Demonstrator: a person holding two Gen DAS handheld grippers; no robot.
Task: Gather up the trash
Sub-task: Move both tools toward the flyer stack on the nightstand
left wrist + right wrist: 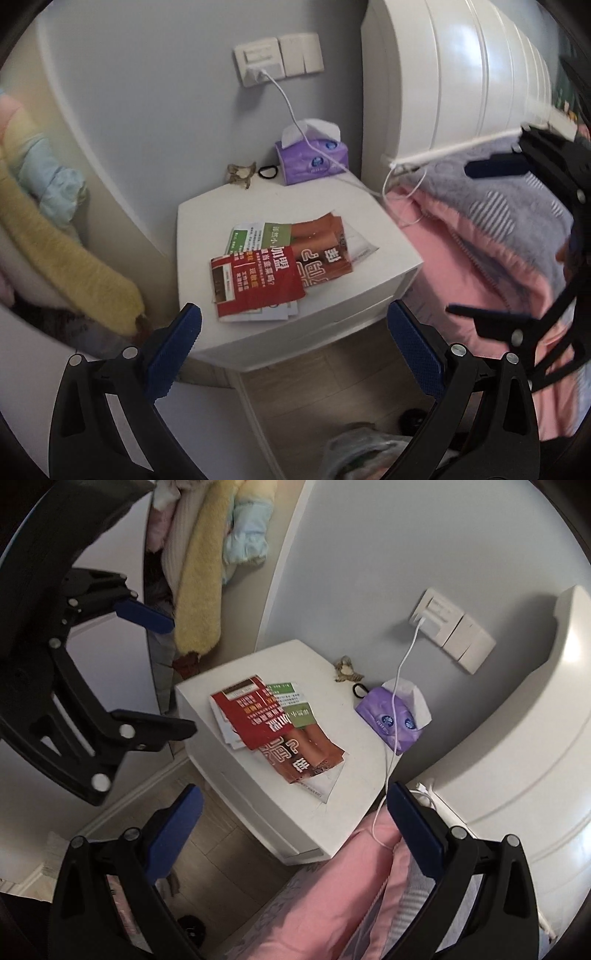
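A loose pile of paper flyers, red, green and orange with print, lies on a white nightstand. It also shows in the right wrist view on the nightstand. My left gripper is open and empty, held above the nightstand's front edge, short of the flyers. My right gripper is open and empty, over the nightstand's near corner by the bed. Each gripper appears in the other's view, the right one at the right and the left one at the left.
A purple tissue pack, a black hair tie and a small brown clip lie at the nightstand's back. A white charging cable runs from the wall socket to the bed. Pink bedding is right, hanging towels left, a plastic bag below.
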